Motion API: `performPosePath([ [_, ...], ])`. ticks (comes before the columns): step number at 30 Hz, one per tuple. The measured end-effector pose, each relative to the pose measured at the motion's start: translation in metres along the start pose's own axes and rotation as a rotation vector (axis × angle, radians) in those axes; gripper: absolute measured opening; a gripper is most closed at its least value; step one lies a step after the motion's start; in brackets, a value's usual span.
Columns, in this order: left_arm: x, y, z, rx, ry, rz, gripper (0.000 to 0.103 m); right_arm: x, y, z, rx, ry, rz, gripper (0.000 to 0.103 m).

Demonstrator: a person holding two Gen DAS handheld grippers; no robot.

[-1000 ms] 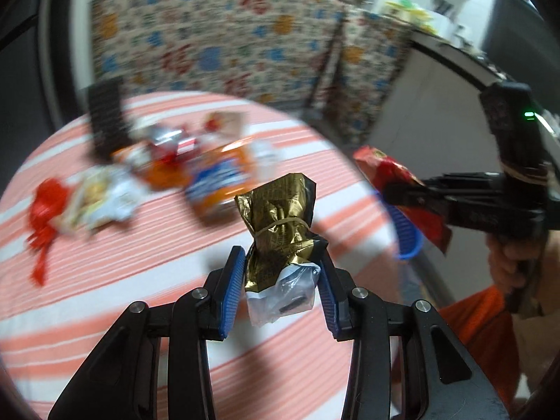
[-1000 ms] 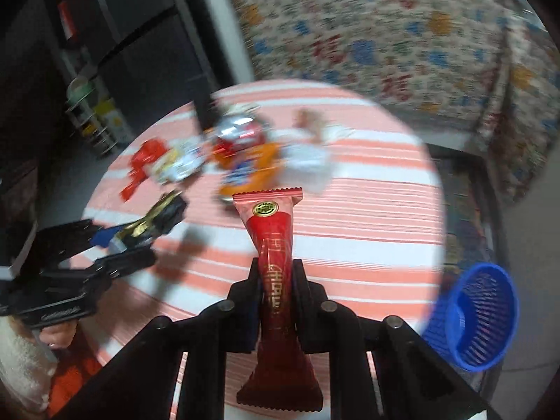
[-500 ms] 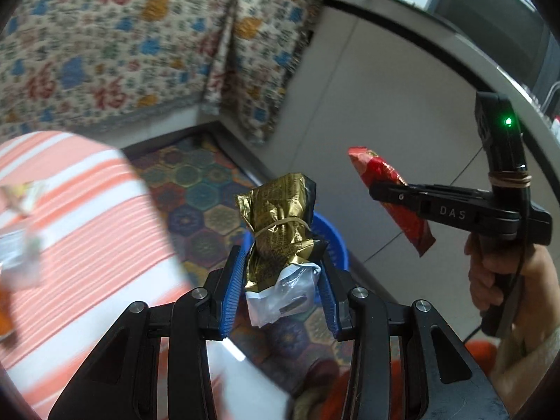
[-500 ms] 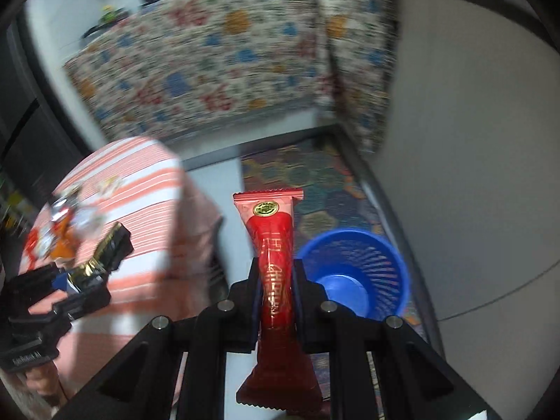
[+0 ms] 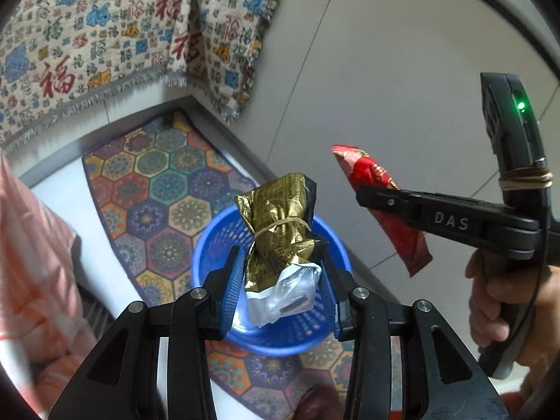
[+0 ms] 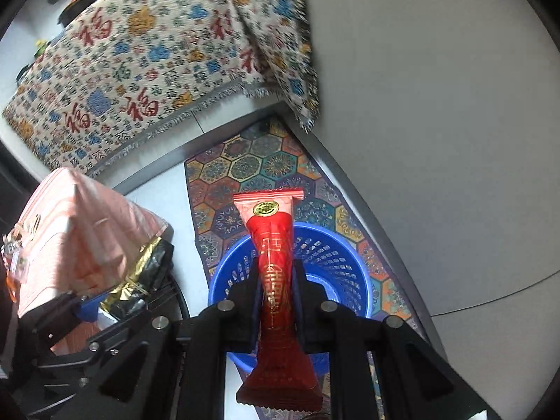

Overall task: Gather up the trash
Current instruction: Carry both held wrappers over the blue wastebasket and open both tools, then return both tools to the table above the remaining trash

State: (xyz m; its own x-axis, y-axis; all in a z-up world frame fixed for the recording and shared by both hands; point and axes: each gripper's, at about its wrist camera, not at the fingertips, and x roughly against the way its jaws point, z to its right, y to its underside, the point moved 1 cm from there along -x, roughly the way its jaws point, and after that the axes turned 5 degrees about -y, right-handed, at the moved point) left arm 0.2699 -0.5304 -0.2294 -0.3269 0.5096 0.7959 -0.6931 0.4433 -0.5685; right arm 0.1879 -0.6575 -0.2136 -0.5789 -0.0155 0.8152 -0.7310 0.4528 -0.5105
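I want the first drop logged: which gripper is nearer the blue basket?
Left, judging by its view: the left gripper with the gold wrapper hangs over the blue basket; the right gripper sits off to its side.

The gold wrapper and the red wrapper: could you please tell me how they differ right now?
The gold wrapper is crumpled, bunched and tied with a rubber band; the red wrapper is a long, smooth, flat sachet. The gold one sits in the left tool, with clear plastic tucked under it; the red one sits alone in the right tool. Both are clamped above the blue basket.
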Motion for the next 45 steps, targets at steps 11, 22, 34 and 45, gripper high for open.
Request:
performPosePath([
  [11, -0.052, 0.001, -0.002, -0.010, -0.075, -0.026, 0.083, -0.045, -0.006, 0.045, -0.122, -0.024, -0.030, 0.046],
  [22, 0.041, -0.004, -0.015, 0.034, -0.026, 0.066, 0.083, 0.007, -0.007, 0.023, -0.049, 0.032, 0.103, 0.046],
  [34, 0.226, 0.068, -0.103, 0.063, -0.109, 0.162, 0.089, 0.109, 0.031, -0.145, 0.225, 0.018, 0.254, 0.069],
  [45, 0.324, 0.199, -0.250, 0.261, -0.403, 0.147, 0.091, 0.133, 0.159, -0.353, 0.537, -0.216, 0.115, 0.069],
])
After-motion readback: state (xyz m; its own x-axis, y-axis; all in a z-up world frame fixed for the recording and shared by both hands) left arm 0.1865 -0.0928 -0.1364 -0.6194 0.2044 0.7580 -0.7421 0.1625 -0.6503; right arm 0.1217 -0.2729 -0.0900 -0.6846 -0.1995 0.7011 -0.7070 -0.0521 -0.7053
